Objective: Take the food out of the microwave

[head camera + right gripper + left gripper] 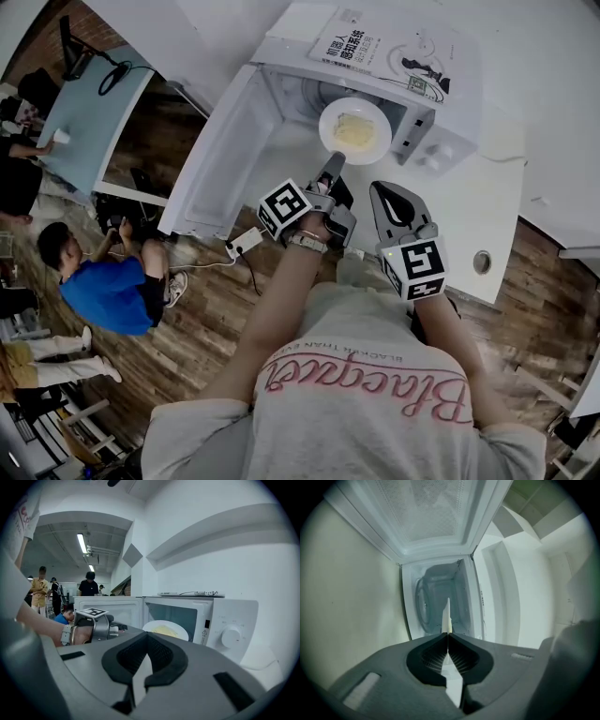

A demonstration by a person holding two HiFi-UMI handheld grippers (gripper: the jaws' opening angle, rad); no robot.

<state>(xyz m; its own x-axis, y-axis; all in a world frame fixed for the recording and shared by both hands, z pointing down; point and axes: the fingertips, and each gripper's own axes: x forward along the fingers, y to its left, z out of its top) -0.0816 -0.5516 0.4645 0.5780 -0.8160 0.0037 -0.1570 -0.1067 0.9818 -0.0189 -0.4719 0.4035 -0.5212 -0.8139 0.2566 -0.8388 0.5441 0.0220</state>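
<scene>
Left tongs [448,637]: pinching rim of round white plate [380,141]
Right tongs [146,637]: closed, empty
Risk: one-edge grip; plate tilts, pale yellow food [354,129] spills

The plate [448,616] shows only edge-on in the left gripper view, hiding its food [354,131], which is too small to identify in the head view.

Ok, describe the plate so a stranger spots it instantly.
Find the white microwave with its door swung open. At its opening is a round white plate of pale yellow food, pinched at the rim by the left gripper; nothing else is being held.
</scene>
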